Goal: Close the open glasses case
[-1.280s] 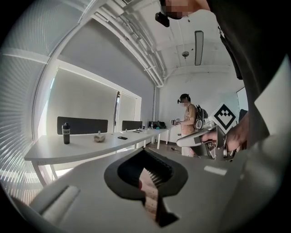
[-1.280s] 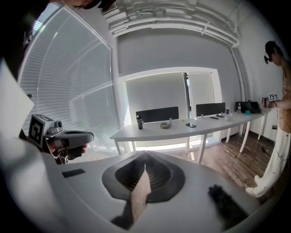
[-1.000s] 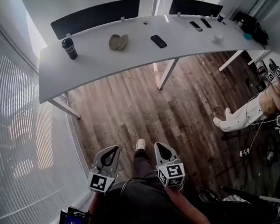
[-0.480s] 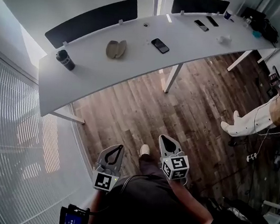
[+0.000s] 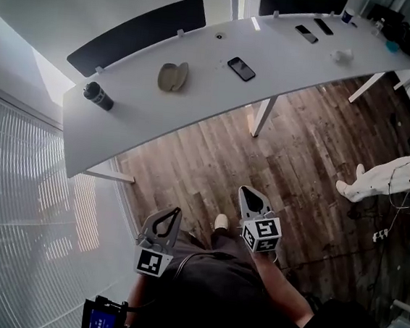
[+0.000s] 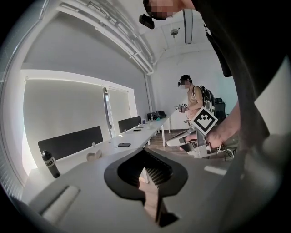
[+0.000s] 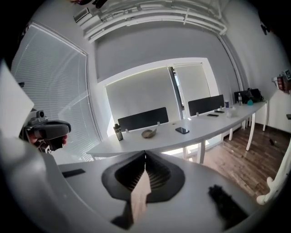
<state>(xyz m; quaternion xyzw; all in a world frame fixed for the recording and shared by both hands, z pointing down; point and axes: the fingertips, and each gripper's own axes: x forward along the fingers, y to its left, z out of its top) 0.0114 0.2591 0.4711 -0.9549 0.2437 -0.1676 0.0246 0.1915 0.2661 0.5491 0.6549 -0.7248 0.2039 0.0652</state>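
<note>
Wood flooring [image 5: 213, 153] passes under the left gripper [image 5: 175, 212] and right gripper [image 5: 245, 191], both clenched empty and carried slightly nearer the white desk [image 5: 197, 104], where the open glasses case [image 5: 172, 77] lies between bottle [image 5: 98, 96] and phone [image 5: 241, 68], well beyond reach, so closing has not begun.
</note>
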